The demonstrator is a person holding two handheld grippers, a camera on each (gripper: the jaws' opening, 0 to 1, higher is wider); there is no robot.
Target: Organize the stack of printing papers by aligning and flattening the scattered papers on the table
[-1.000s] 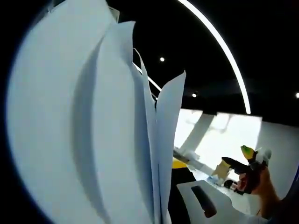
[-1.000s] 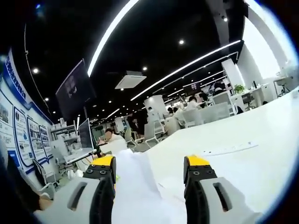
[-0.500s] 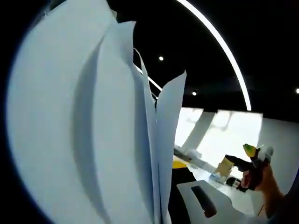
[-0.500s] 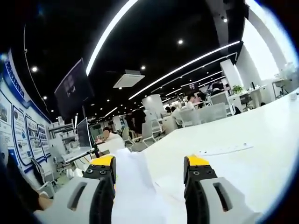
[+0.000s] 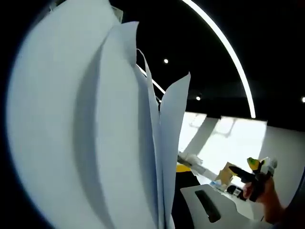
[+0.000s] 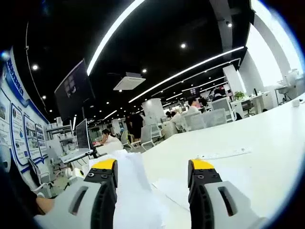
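Our left gripper (image 5: 177, 210) clamps the fanned, upright printing papers (image 5: 95, 133); our right gripper (image 6: 152, 183) hovers with jaws apart over loose sheets (image 6: 136, 191) on the white surface (image 6: 257, 143).

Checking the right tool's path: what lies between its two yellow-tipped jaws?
In the right gripper view, the right tool is open; between its jaws lie white printing papers on the white table.

- Right tongs (image 6: 152, 179): jaws spread wide, yellow-tipped, pointing forward and level, nothing clamped between them.
- Left tongs: one jaw visible low in the left gripper view, the rest hidden; can't tell the jaw state.
- Right tongs (image 5: 253, 174) also visible in the left gripper view, lower right, held by the person's hand (image 5: 268, 202).
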